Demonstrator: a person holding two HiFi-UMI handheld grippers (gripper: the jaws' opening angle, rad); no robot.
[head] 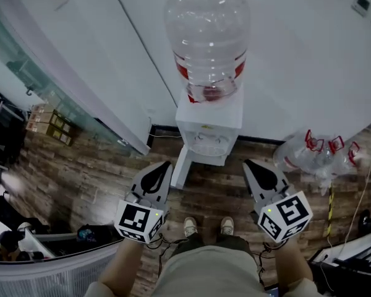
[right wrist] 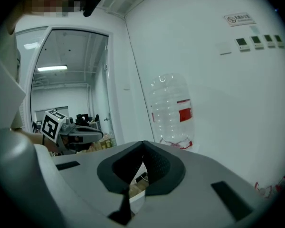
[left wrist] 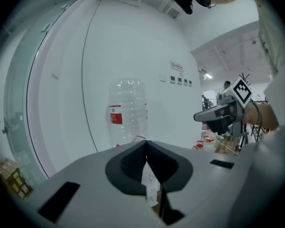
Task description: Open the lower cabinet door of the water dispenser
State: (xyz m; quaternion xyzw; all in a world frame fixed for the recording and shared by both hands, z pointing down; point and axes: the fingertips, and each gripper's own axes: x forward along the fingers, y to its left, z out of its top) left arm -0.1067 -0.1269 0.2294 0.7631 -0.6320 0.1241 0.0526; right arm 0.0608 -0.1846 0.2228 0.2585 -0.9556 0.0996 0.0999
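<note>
The white water dispenser stands against the wall with a clear bottle on top. A white panel, apparently its lower cabinet door, juts out from its left front corner toward me. My left gripper hangs in the air just left of that panel, its jaws together and nothing between them. My right gripper is held level with it to the right of the dispenser, also shut and empty. In the left gripper view the left gripper points at the bottle. The right gripper view shows the right gripper below the bottle.
Empty bottles with red handles lie on the wooden floor to the right. Cardboard boxes sit by a glass wall at the left. My shoes stand just before the dispenser. Cables run along the floor on the right.
</note>
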